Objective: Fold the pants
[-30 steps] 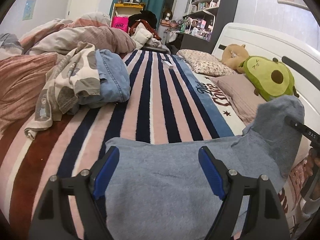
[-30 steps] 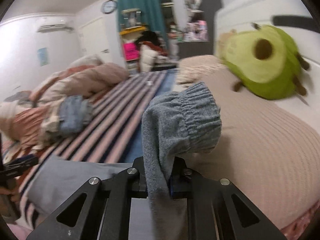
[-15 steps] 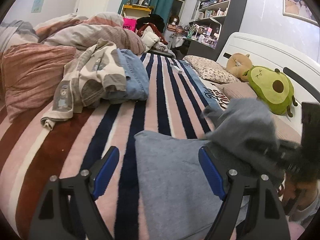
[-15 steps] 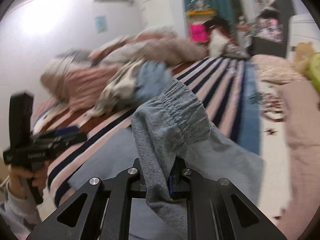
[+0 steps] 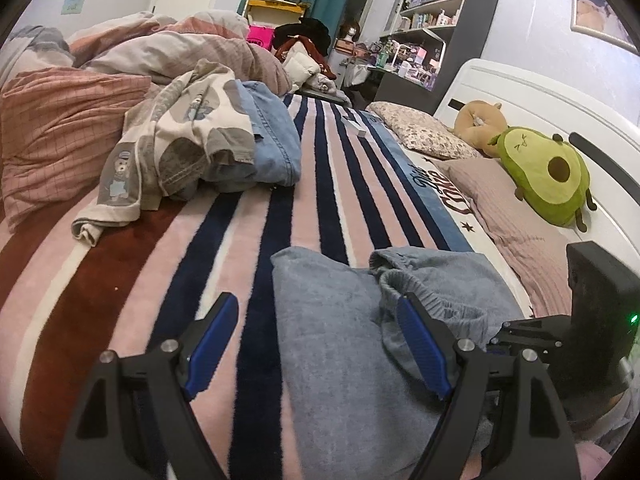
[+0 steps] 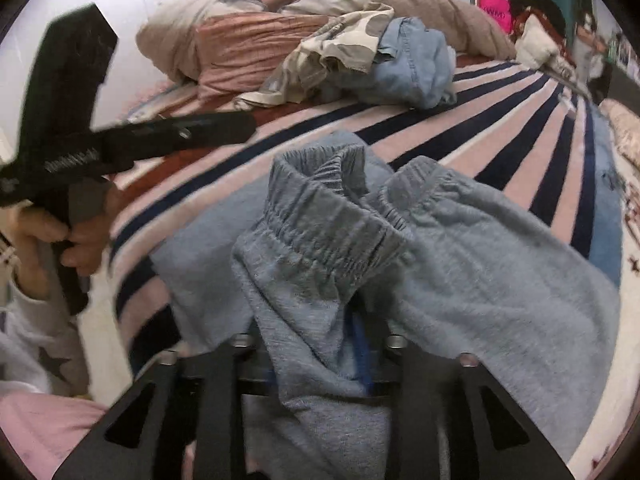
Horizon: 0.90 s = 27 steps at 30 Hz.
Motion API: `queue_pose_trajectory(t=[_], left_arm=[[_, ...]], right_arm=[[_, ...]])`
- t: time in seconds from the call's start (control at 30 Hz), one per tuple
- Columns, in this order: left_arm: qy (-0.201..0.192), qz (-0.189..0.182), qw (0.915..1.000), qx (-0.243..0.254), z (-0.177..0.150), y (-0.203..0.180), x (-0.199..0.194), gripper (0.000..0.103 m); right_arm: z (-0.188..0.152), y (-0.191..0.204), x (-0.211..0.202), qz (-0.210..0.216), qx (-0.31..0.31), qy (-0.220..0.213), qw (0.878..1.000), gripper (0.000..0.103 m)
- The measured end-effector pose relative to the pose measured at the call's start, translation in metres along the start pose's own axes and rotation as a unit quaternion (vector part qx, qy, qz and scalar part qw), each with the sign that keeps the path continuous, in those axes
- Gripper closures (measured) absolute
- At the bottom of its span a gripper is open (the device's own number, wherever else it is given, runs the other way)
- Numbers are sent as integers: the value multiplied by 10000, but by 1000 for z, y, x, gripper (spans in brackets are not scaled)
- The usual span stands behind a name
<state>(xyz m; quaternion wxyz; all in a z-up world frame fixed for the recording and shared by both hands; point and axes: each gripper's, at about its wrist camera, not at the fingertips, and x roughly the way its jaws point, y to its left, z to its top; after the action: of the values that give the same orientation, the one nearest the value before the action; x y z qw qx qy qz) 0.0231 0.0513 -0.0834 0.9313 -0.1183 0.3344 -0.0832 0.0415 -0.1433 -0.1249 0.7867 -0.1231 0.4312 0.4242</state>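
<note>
Grey sweatpants (image 5: 344, 320) lie folded over on the striped bed blanket (image 5: 224, 236). Their elastic cuffs (image 6: 320, 220) lie on top of the lower layer. My right gripper (image 6: 320, 364) is shut on the cuff end of the grey sweatpants (image 6: 460, 264), low over the pile. It also shows at the right in the left wrist view (image 5: 560, 332). My left gripper (image 5: 320, 344) is open and empty, with its blue pads either side of the pants' left edge. It shows held in a hand at the left of the right wrist view (image 6: 120, 140).
A heap of clothes with a patterned garment (image 5: 180, 148) and blue jeans (image 5: 272, 140) lies further up the bed. Rumpled duvets (image 5: 60, 128) are on the left. Pillows (image 5: 508, 204) and an avocado plush (image 5: 548, 172) lie on the right by the headboard.
My right gripper has swung the cuff end from the pillow side leftward and down onto the rest of the pants. My left gripper has drawn back left, still open.
</note>
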Motion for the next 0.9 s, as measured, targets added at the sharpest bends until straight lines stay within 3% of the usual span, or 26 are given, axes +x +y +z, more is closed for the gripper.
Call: queue_pose_trajectory(t=[0.03, 0.1, 0.27, 0.43, 0.57, 0.73, 0.77, 0.9], left_arm=[[10, 5, 10000, 33, 0, -3, 0, 25], [22, -8, 10000, 81, 0, -8, 1, 25], [72, -123, 9995, 287, 1, -33, 5, 24], [74, -444, 9968, 663, 6, -69, 9, 24], [222, -569, 9927, 1043, 7, -101, 24, 24], [543, 276, 9914, 1159, 8, -110, 58, 26], [596, 412, 9909, 1135, 7, -108, 62, 29], [800, 626, 9858, 1336, -5, -104, 66, 69]], right_arm=[[1, -1, -3, 153, 59, -39, 9999, 54], [2, -1, -12, 326, 115, -114, 9993, 53], [-4, -9, -49, 280, 326, -577, 9974, 49], [-20, -36, -85, -406, 664, -976, 9922, 48], [-39, -60, -103, -554, 1093, -1169, 9856, 48], [-60, -76, -116, -614, 1325, -1254, 9813, 48], [-66, -77, -119, -621, 1348, -1267, 9808, 48], [-80, -83, -124, -634, 1439, -1305, 9789, 48]])
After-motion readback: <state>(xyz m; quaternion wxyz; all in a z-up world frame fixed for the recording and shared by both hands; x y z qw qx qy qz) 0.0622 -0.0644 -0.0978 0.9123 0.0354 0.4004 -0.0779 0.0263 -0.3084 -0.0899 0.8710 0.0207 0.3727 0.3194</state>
